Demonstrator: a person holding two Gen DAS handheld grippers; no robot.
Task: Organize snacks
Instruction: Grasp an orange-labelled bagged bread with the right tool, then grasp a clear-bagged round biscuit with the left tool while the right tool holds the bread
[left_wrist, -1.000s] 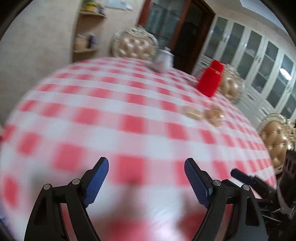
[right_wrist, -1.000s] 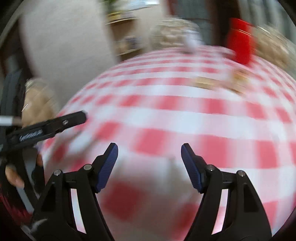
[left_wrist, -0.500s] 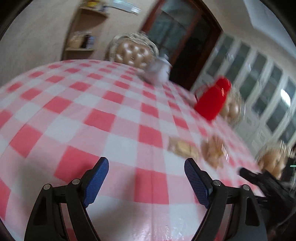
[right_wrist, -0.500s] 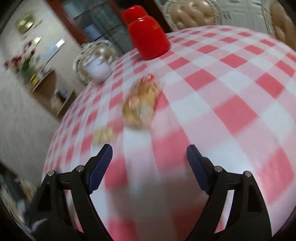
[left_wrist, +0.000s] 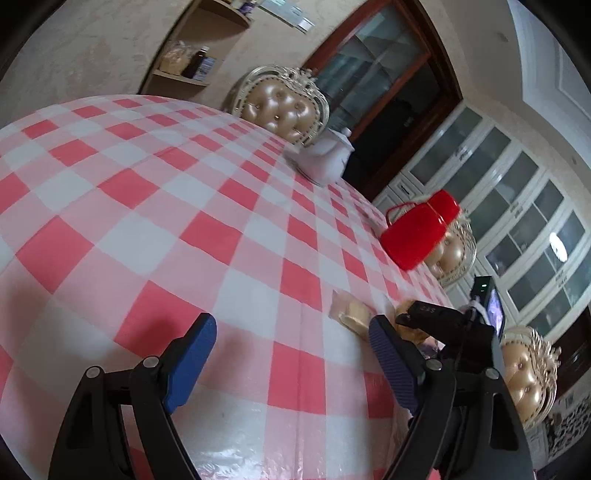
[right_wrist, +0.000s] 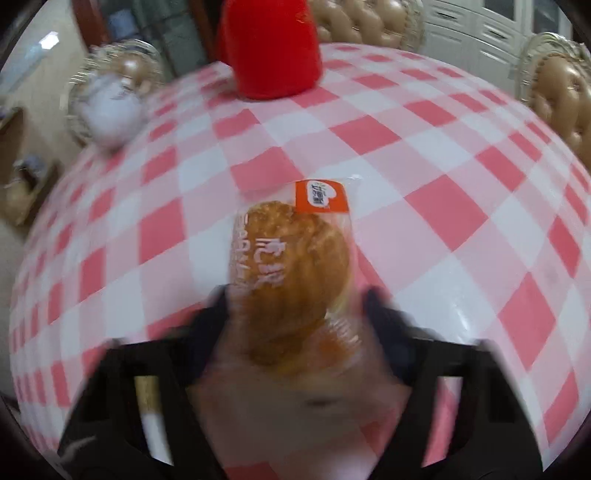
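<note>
A wrapped round pastry (right_wrist: 291, 258) in clear plastic with an orange label lies on the red-and-white checked tablecloth (right_wrist: 424, 155). My right gripper (right_wrist: 295, 317) is blurred; its jaws stand on either side of the pastry's near end, and I cannot tell whether they press it. My left gripper (left_wrist: 291, 362) is open and empty above the cloth. In the left wrist view a second wrapped snack (left_wrist: 351, 314) lies just beyond the left gripper's right finger, with the right gripper (left_wrist: 436, 317) next to it.
A red lidded container (left_wrist: 417, 236) stands at the table's far side, also in the right wrist view (right_wrist: 273, 48). A white teapot (left_wrist: 328, 155) sits further back. Padded gold chairs (left_wrist: 284, 107) surround the table. Cabinets line the wall.
My right gripper has moved forward to the wrapped pastry, which now sits between its jaws. My left gripper has swung closer to the two snacks and stays open.
</note>
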